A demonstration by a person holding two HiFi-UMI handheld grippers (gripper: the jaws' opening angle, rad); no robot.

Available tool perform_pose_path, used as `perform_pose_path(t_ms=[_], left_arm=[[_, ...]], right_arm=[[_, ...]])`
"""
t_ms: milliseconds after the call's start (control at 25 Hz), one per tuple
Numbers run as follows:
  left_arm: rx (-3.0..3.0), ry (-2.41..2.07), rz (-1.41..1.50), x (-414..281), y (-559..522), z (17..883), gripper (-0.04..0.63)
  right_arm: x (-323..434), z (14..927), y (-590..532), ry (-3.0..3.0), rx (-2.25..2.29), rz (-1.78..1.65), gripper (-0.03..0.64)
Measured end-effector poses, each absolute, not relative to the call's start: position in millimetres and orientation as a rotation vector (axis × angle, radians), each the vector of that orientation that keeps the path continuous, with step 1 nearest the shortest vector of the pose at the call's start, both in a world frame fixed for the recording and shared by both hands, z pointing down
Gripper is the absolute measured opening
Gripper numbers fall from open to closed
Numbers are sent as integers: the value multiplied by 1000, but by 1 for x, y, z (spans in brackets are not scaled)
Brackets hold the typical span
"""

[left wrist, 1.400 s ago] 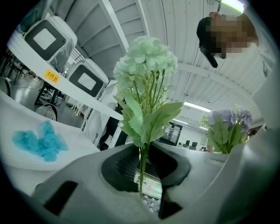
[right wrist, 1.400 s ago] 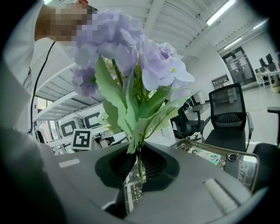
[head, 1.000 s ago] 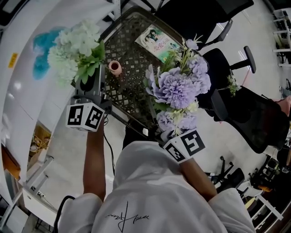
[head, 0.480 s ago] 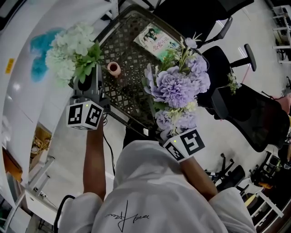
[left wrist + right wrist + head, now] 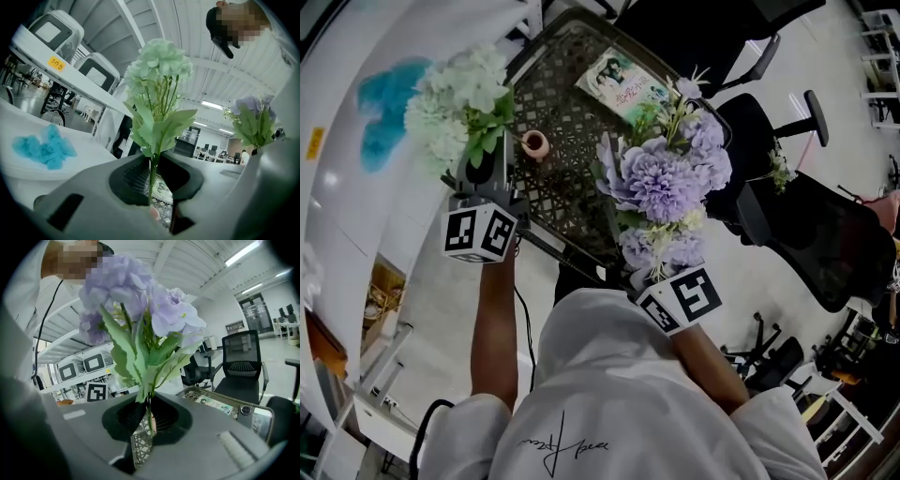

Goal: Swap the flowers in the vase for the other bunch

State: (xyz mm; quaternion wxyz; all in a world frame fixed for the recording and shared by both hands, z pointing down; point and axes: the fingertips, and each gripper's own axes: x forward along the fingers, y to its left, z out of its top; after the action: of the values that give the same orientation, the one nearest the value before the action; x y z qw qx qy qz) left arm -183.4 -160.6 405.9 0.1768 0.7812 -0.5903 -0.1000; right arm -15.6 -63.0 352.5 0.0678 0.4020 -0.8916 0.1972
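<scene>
My left gripper is at the left edge of the lattice table. Its jaws are closing and the pads press on the thin stem of the white and pale green bunch, which stands upright. The small pink vase stands on the table just right of that gripper, and I see no flowers in it. My right gripper is at the table's near edge. It is shut on the stems of the purple bunch, whose blooms rise over the jaws in the right gripper view.
The dark metal lattice table carries an illustrated booklet at its far side. A white table with a blue patch lies to the left. Black office chairs stand to the right.
The left gripper with the white bunch has sunk a little and shifted slightly toward the vase. The right gripper and the purple bunch have stayed put.
</scene>
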Motion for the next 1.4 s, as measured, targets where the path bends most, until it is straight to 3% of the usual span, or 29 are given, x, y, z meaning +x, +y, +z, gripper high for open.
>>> perform_pose_path(t_ms=[1400], left_arm=[[2178, -1658, -129, -168, -164, 462, 57]], right_arm=[[-8, 363, -60, -2639, 1208, 613, 40]])
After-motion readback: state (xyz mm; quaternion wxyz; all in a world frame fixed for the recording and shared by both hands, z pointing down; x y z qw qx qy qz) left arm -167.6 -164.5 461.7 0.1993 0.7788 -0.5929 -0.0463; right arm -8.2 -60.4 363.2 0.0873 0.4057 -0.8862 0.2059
